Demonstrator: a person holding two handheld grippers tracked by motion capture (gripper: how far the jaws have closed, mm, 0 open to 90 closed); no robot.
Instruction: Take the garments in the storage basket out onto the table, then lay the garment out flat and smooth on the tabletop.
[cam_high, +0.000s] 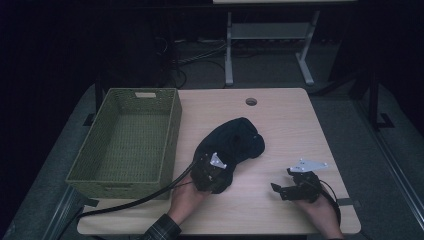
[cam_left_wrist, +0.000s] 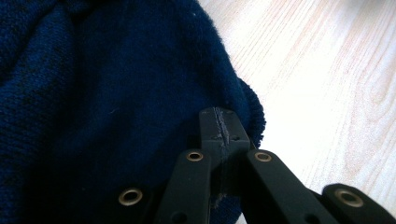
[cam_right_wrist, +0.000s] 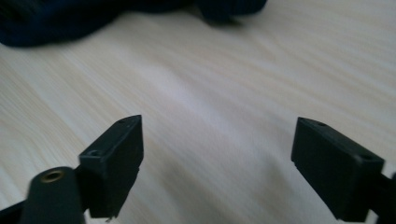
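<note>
left gripper view, fingers (cam_left_wrist: 219, 128) pressed together over navy knit garment (cam_left_wrist: 93, 107), right gripper (cam_right_wrist: 217, 163) spread, garment well beyond

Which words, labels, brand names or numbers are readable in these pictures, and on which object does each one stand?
No text can be read.
Pale tag on the far rim of the green woven basket: too small and blurred to read.
Dark blue knit garment, wooden table, both tongs: no writing visible.
</note>
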